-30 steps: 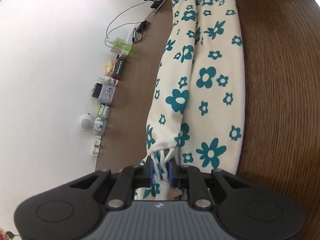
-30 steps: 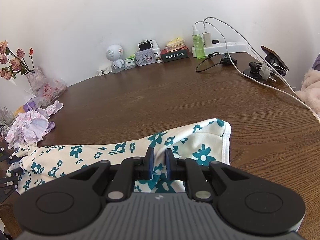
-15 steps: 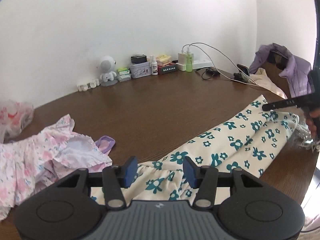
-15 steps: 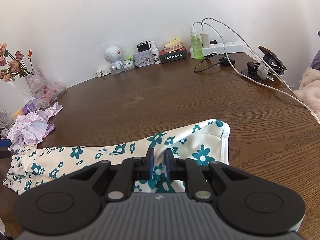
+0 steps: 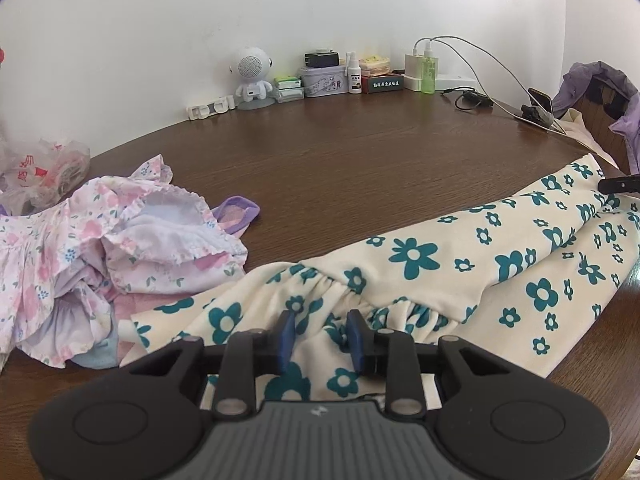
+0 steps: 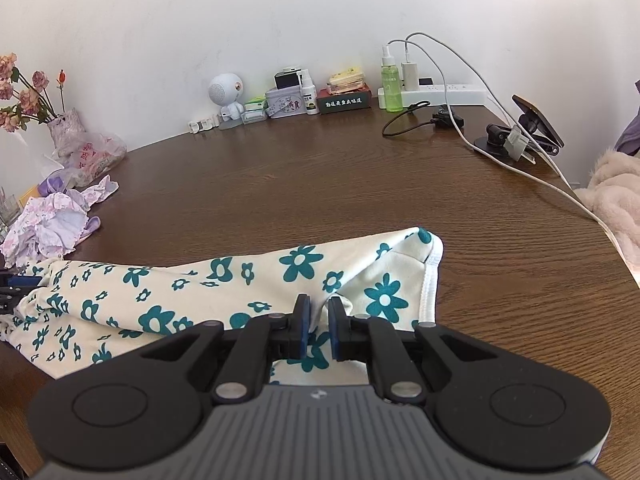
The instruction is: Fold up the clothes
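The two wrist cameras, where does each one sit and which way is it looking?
Left wrist: behind the left gripper, whose jaws are closing over the gathered end of the floral garment; faces the wall, pink clothes pile on its left.
Right wrist: behind the right gripper, pinching the garment's other end; faces the same wall.
Shared: garment, wooden table, white speaker figure.

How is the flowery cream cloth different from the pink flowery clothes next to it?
The cream cloth has big teal flowers; the pink clothes have tiny pink and blue ones. The cream cloth lies stretched long across the table; the pink clothes sit crumpled in a heap. Both are flower-patterned clothes on the same brown table.
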Action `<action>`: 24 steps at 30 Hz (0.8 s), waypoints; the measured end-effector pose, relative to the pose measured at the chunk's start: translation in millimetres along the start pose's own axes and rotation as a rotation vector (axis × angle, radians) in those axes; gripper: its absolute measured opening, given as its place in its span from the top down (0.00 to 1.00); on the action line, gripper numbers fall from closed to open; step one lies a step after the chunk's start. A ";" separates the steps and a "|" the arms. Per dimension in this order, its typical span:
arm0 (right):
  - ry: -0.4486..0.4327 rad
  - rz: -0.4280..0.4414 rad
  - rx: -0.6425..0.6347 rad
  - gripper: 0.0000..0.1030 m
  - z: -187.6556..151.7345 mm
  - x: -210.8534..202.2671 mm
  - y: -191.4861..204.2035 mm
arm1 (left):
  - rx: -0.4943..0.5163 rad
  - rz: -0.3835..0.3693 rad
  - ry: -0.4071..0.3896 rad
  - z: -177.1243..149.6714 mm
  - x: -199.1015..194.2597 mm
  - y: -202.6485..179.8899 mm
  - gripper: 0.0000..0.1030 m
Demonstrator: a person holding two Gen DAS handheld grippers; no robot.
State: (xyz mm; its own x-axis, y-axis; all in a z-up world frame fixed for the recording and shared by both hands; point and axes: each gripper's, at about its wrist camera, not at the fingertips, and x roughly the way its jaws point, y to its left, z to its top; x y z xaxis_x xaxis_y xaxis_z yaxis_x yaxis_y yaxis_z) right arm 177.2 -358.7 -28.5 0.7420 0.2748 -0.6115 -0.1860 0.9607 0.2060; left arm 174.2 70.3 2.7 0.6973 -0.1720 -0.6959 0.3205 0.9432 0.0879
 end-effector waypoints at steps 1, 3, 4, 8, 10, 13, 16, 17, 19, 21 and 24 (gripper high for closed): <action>-0.001 -0.002 -0.003 0.91 -0.2 -1.0 0.2 | -0.003 -0.002 -0.001 0.3 0.1 0.6 0.73; 0.000 -0.007 0.000 0.90 -0.1 -3.6 -1.2 | -0.012 -0.008 -0.004 1.3 0.1 2.6 0.73; 0.001 -0.010 0.001 0.89 0.0 -4.9 -1.9 | -0.016 -0.011 -0.007 1.6 -1.2 4.0 0.72; -0.035 -0.027 0.020 0.85 2.9 -19.4 -5.7 | -0.036 0.032 -0.065 4.3 -23.9 15.5 0.67; -0.090 -0.053 0.044 0.85 6.5 -31.7 -7.9 | -0.049 0.065 -0.113 7.2 -38.7 23.6 0.67; -0.155 -0.072 0.048 0.85 16.2 -38.9 -4.9 | -0.041 0.086 -0.134 14.6 -43.3 27.5 0.67; -0.145 -0.056 -0.021 0.85 24.1 -19.4 16.0 | -0.019 0.080 -0.110 21.4 -28.1 21.4 0.65; -0.134 -0.052 -0.048 0.85 25.7 -10.2 24.1 | -0.014 0.072 -0.097 22.0 -21.7 19.2 0.65; -0.115 -0.070 -0.100 0.85 25.5 8.0 40.1 | -0.008 0.063 -0.064 18.9 -9.5 15.7 0.64; -0.115 -0.103 -0.132 0.85 23.2 13.5 48.9 | -0.010 0.060 -0.041 13.3 -1.5 14.7 0.64; -0.141 -0.163 -0.128 0.62 17.9 4.9 53.6 | -0.036 0.050 -0.044 6.4 -2.9 18.5 0.63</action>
State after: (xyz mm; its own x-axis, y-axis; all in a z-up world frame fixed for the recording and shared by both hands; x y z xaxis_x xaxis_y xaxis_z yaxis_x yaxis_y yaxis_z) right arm 182.4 -306.6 -6.8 0.8495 0.1164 -0.5146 -0.1300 0.9915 0.0096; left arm 182.2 86.4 10.9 0.7398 -0.1363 -0.6588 0.2620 0.9603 0.0956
